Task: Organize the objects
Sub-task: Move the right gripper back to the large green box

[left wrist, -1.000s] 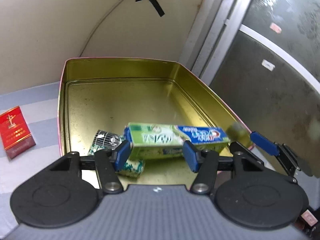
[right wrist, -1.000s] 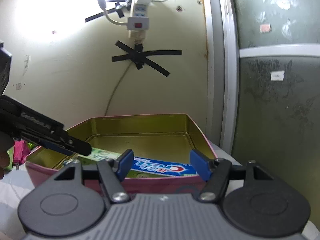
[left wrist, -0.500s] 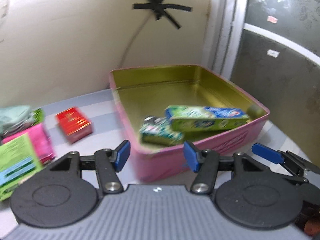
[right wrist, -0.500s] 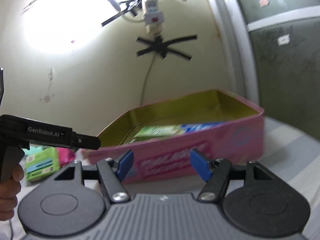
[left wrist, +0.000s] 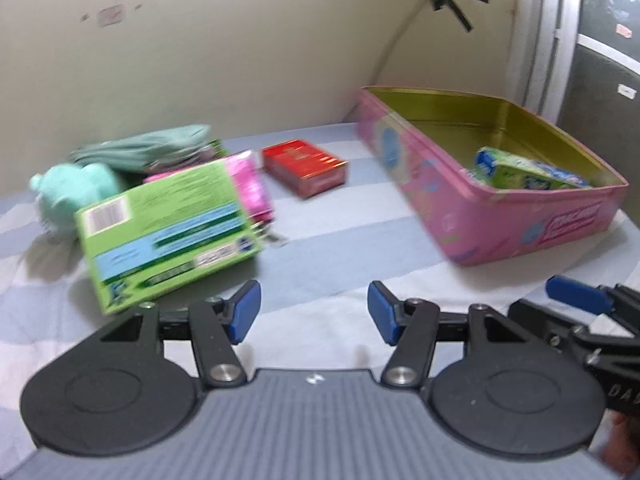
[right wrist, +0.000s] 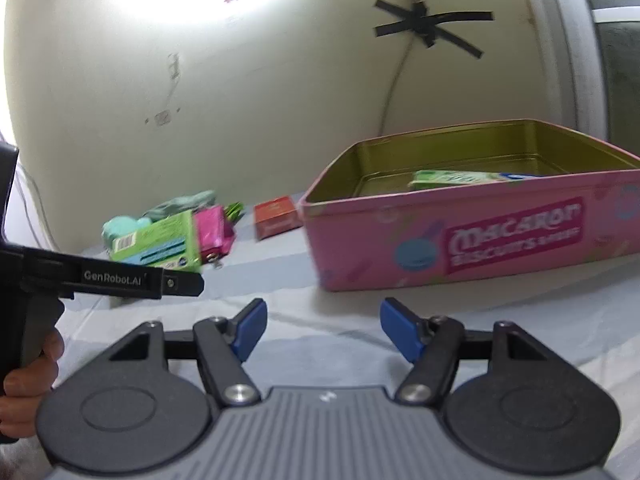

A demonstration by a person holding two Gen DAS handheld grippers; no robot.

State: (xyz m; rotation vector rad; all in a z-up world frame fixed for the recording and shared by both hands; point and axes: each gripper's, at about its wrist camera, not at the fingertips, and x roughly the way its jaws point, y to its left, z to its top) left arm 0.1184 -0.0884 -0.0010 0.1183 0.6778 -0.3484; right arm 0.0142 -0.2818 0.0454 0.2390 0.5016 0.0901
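Note:
A pink macaron tin [left wrist: 520, 236] [right wrist: 500, 236] stands at the right with a green and blue toothpaste box [left wrist: 528, 174] [right wrist: 456, 178] inside. On the striped cloth to the left lie a red box [left wrist: 304, 166] [right wrist: 276, 218], a green box [left wrist: 168, 228] [right wrist: 160, 246], a pink packet [left wrist: 248, 188] [right wrist: 212, 232], a mint soft toy [left wrist: 72, 192] and a folded green cloth [left wrist: 148, 150]. My left gripper [left wrist: 314, 316] is open and empty, above the cloth in front of the pile. My right gripper [right wrist: 322, 330] is open and empty, in front of the tin.
The cream wall behind carries a cable and black tape [right wrist: 428, 28]. A dark glass door [left wrist: 600, 64] stands at the far right. The right gripper's blue fingertip [left wrist: 576, 300] shows in the left wrist view, and the left gripper's body [right wrist: 112, 276] in the right wrist view.
My left gripper has let go of the toothpaste box in the tin and has pulled back and swung left toward the pile. My right gripper has drawn back from the tin.

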